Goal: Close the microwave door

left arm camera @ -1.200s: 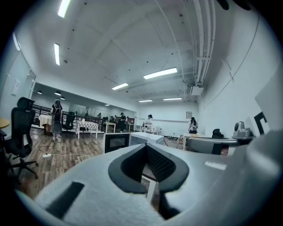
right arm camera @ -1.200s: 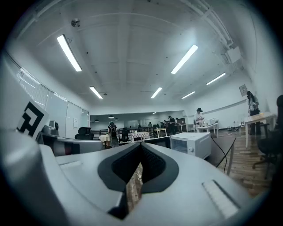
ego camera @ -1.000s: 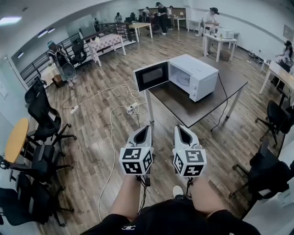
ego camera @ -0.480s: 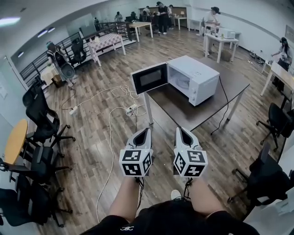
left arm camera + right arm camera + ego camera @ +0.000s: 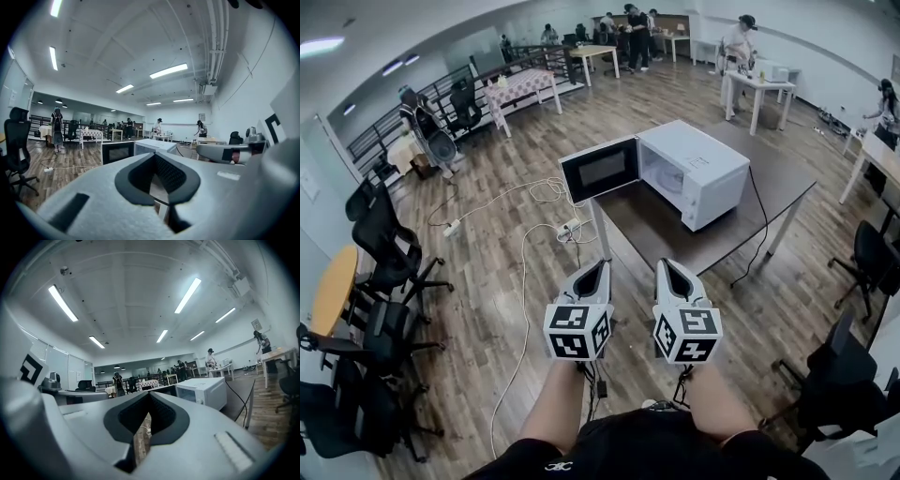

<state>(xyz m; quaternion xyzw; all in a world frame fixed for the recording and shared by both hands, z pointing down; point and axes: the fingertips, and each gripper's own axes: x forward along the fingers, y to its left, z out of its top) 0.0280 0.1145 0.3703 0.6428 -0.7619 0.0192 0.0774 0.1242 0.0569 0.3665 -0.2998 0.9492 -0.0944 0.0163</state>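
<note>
Head view, looking steeply down: two arms reach forward, each holding a gripper topped by a marker cube. The left gripper [image 5: 601,264] and right gripper [image 5: 662,263] sit side by side, near but apart, above a wood floor. At 12 o'clock from them stands a dark bench [image 5: 667,236], well apart from both. On it sits the white microwave [image 5: 705,169], its door [image 5: 600,170] swung wide open toward 11 o'clock, past the bench edge. Only this view shows white cables [image 5: 529,246] trailing over the floor and office chairs [image 5: 386,246] at 9 o'clock.

Left gripper view shows what the head view cannot: the left gripper [image 5: 154,154] has its jaws closed tip to tip, holding nothing. The door's dark window [image 5: 117,152] faces the camera just beyond the tips.

Right gripper view shows the right gripper [image 5: 149,393] likewise closed and empty, with the microwave [image 5: 202,391] at 1 o'clock and a black cord [image 5: 248,401] hanging off the bench.
</note>
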